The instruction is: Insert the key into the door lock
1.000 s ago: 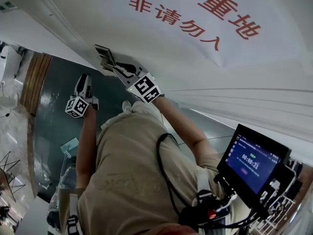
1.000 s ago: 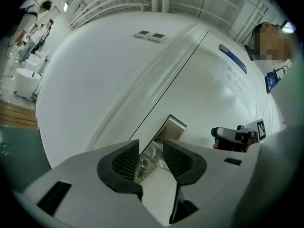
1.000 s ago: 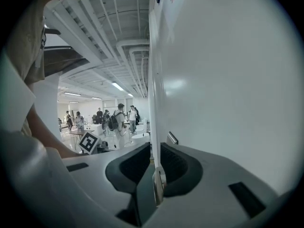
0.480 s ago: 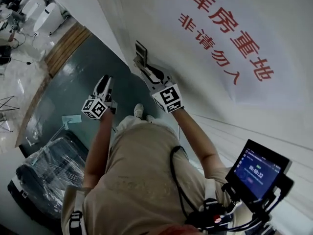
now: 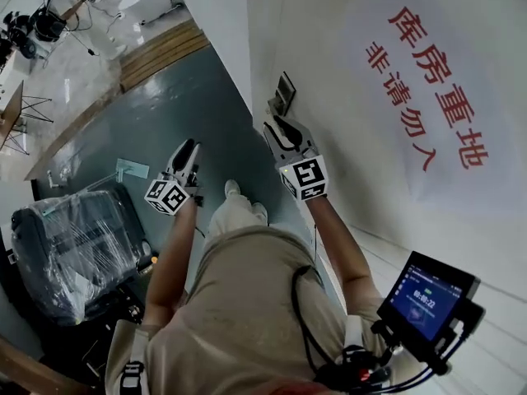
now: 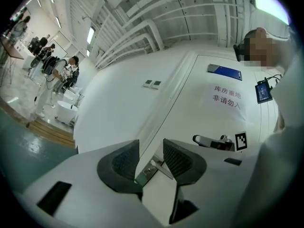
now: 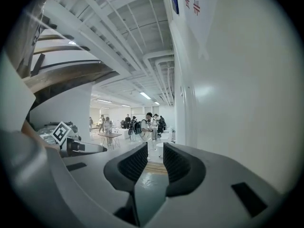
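While the 2 grippers hang beside the door (image 5: 329, 48), no key shows.
The left gripper (image 5: 188, 149) and right gripper (image 5: 278, 127) hold nothing, jaws apart; I think the next move needs a key, aimed at the lock (image 5: 285, 94).

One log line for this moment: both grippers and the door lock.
left gripper: open, empty, clear of white door | right gripper: open, empty, near its grey metal lock plate | key: not seen

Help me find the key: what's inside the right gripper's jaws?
Nothing: the right gripper stands slightly open, and only floor and distant people show through the gap. In the head view, its own body covers the jaws' inner faces.
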